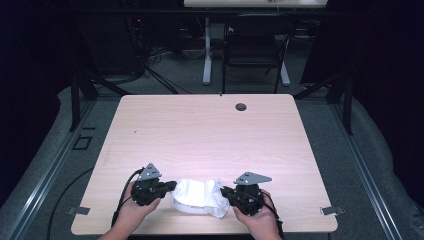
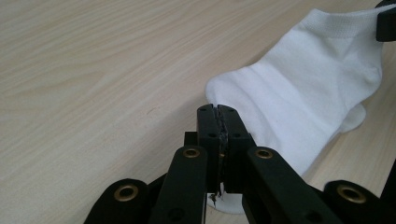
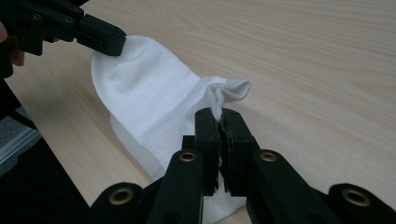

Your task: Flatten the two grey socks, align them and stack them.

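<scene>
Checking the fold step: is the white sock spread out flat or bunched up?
Partly bunched. The white sock is pinched at opposite ends by the left gripper and right gripper, its cuff end crumpled.

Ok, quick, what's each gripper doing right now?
Left gripper: closed, fingers pinching one end of the white sock.
Right gripper: closed, fingers pinching the sock's other end.

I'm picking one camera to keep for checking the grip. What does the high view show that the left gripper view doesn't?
High view alone: the whole table, both hands, a chair behind, the right gripper with its plate. Left gripper view alone: the left gripper up close, jaws shut on the sock's toe edge. Both: the white sock stretched between the two grippers on the wooden top.
</scene>
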